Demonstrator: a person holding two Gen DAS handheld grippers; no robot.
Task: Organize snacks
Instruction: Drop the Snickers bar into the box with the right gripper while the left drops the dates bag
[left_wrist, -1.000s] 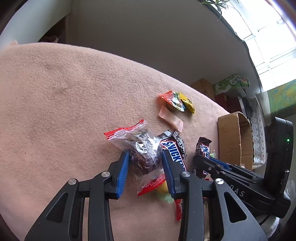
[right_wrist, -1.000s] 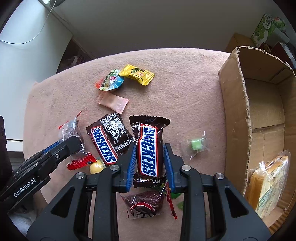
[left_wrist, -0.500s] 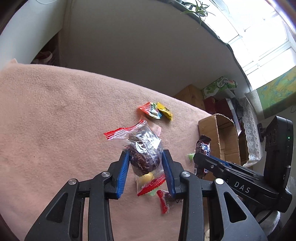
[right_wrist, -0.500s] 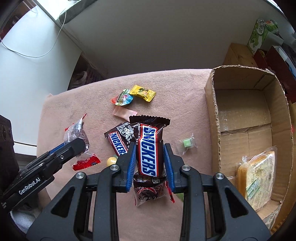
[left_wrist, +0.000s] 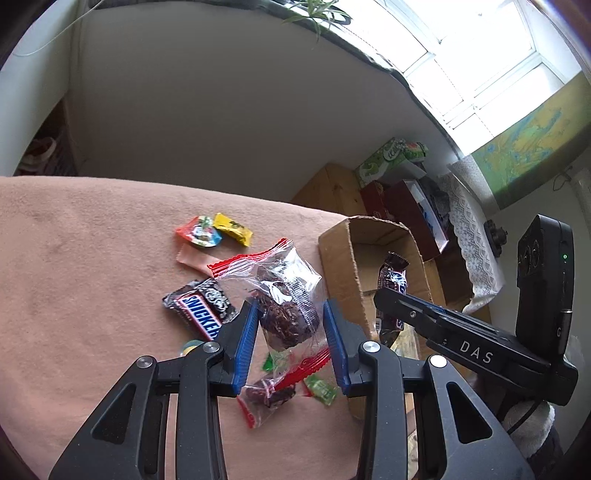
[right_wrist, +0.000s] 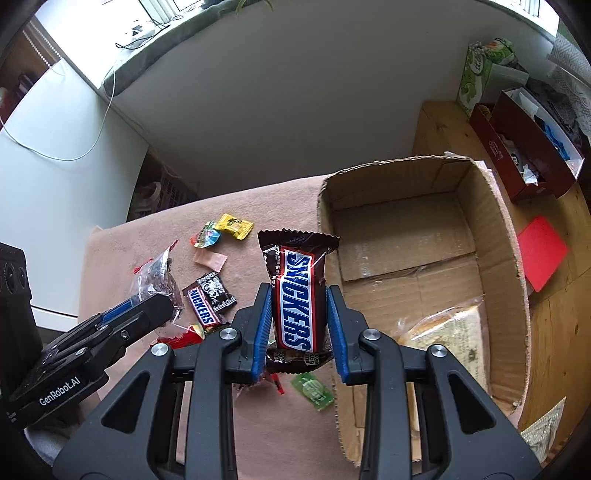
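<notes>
My left gripper (left_wrist: 290, 325) is shut on a clear packet with red ends holding a dark brown snack (left_wrist: 284, 314), lifted above the pink cloth. My right gripper (right_wrist: 297, 314) is shut on a Snickers bar (right_wrist: 295, 295), held upright in the air by the left wall of the cardboard box (right_wrist: 487, 229). In the left wrist view the right gripper (left_wrist: 399, 299) holds that bar (left_wrist: 393, 277) over the box (left_wrist: 340, 258). A second Snickers bar (right_wrist: 207, 301) lies on the cloth and shows in the left wrist view (left_wrist: 201, 312) too.
On the cloth lie a yellow candy (right_wrist: 234, 225), a multicoloured candy (right_wrist: 205, 236), a pink sachet (right_wrist: 210, 260), a green candy (right_wrist: 314, 389) and another dark snack packet (left_wrist: 266, 397). A wrapped yellowish cake (right_wrist: 443, 332) lies in the box. Boxes stand on the wooden floor (right_wrist: 436, 129).
Both grippers have risen higher above the cloth with their snacks and shifted right toward the box. The second Snickers bar on the cloth is in the left view again.
</notes>
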